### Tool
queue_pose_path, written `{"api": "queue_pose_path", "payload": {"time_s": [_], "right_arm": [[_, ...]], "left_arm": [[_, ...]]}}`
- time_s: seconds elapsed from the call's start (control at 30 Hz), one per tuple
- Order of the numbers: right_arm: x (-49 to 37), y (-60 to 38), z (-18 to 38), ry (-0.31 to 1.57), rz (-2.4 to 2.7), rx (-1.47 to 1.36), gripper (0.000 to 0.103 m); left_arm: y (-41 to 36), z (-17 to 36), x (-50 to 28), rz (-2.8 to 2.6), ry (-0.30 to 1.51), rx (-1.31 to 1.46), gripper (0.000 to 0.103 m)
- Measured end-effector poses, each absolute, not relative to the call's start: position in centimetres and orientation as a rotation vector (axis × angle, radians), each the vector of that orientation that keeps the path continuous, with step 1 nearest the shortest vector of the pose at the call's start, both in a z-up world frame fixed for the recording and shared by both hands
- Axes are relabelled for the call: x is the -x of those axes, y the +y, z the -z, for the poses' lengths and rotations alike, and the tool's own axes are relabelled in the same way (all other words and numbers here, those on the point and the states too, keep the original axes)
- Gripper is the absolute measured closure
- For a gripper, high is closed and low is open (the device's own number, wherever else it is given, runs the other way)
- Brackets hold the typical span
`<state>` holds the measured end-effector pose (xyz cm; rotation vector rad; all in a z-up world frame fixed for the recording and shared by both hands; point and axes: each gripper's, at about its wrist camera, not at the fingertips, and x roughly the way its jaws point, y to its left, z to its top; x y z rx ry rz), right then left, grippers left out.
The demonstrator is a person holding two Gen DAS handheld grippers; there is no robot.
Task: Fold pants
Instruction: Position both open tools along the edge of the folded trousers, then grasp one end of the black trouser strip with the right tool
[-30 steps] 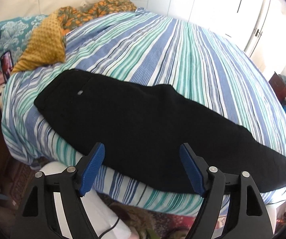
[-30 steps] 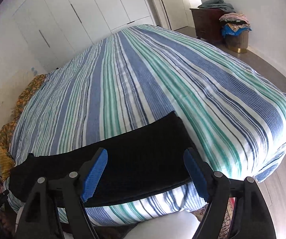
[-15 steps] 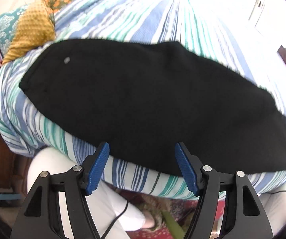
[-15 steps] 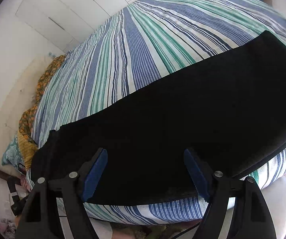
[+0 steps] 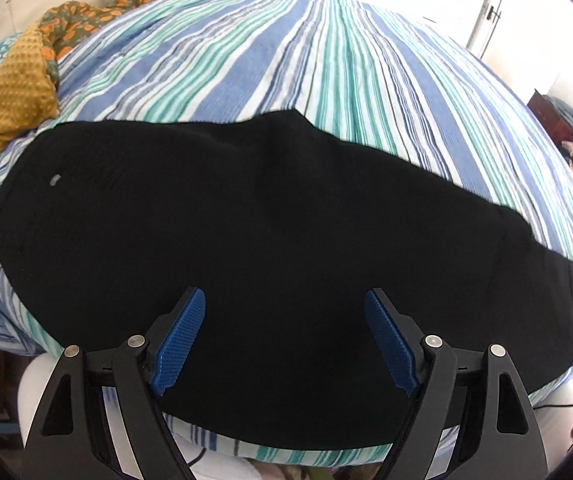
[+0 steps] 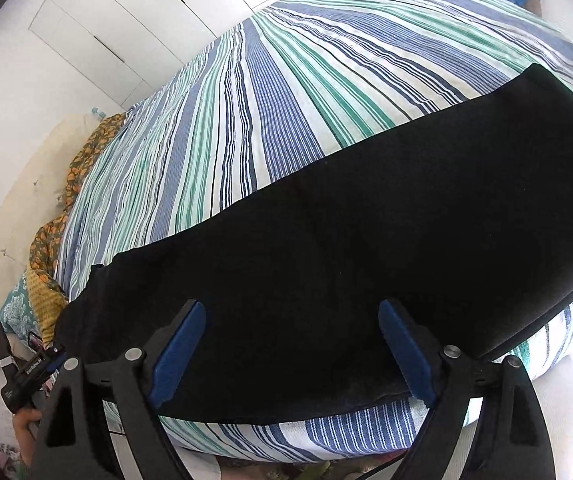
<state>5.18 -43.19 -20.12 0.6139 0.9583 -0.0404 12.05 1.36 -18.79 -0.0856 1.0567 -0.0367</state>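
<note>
A pair of black pants (image 5: pixel 270 216) lies flat along the near edge of a bed with a blue, green and white striped cover (image 5: pixel 326 60). The pants run sideways across both views, and their near edge hangs a little over the side of the bed. They look already folded once lengthwise, one leg on top of the other, since only a single long dark strip shows. This is a judgement, as the black cloth hides its own layers. The waist end, with a small pale button or tag (image 5: pixel 54 179), lies toward the pillows (image 5: pixel 10 92). The hem end (image 6: pixel 558 120) lies toward the foot of the bed. The crosswise folds that would make a compact stack appear not yet done.

The left claw (image 5: pixel 285 336) hangs just above the middle of the pants, jaws spread wide, holding nothing. The right claw (image 6: pixel 292 344) hangs over the near edge of the leg part, also spread wide and empty. Whether either claw touches the cloth cannot be told.

Beyond the bed stand white cupboard doors (image 6: pixel 126 20) and a pile of clothes on dark furniture (image 5: pixel 570 136).

In the right wrist view, the other handheld tool (image 6: pixel 30 376) carries a small white label. It seems to read "GenRobot.AI", but it is too small to be sure. No other writing can be read.
</note>
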Motion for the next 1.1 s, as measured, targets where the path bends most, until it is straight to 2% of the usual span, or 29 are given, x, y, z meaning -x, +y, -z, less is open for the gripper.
{"api": "queue_pose_path", "payload": {"time_s": [0.27, 0.8, 0.93, 1.1], "right_arm": [[-5.6, -42.5, 20.2, 0.968, 0.042, -0.566, 0.008], [-4.6, -44.3, 17.5, 0.972, 0.009, -0.697, 0.008], [-3.1, -46.1, 16.7, 0.934, 0.039, -0.726, 0.008], [0.0, -52.6, 13.6, 0.779, 0.147, -0.785, 0.008]], "left_arm": [[1.2, 20.5, -11.4, 0.033, 1.060, 0.043, 0.017], [0.7, 21.0, -10.6, 0.030, 1.046, 0.033, 0.015], [1.0, 21.0, -10.7, 0.037, 1.045, 0.035, 0.015], [0.8, 21.1, -10.6, 0.032, 1.041, 0.027, 0.015]]}}
